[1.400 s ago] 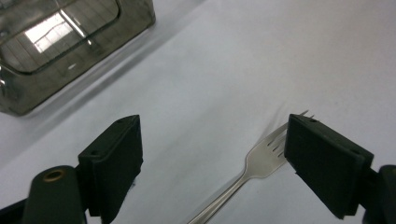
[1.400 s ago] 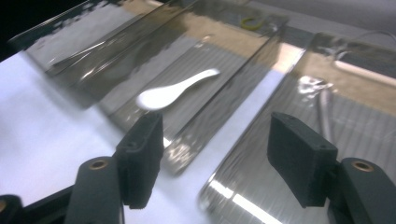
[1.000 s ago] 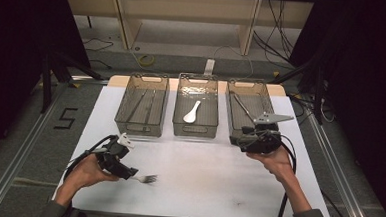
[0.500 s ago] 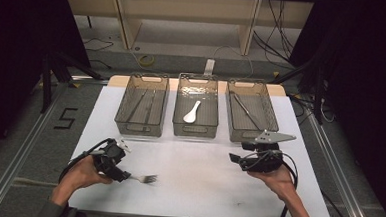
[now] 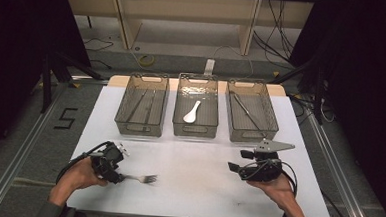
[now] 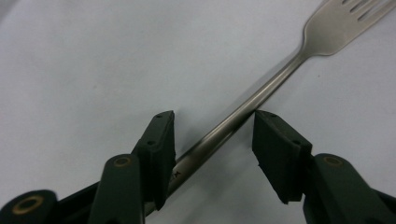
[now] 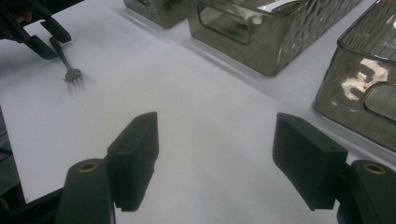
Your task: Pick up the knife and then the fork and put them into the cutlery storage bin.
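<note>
The white desk (image 5: 197, 189) carries three smoky plastic bins (image 5: 196, 112) along its far side, the middle one holding a white spoon (image 5: 191, 112). Near the front edge, the right gripper (image 5: 234, 167) hovers with its fingers spread wide, holding nothing. At front left, the left gripper (image 5: 119, 176) has its fingers parted around the handle of a fork (image 6: 261, 95) lying flat, not clamped.

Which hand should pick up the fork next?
Probably the left. The left gripper already has its open jaws on both sides of the fork handle, while the right gripper hovers far across the table.
</note>
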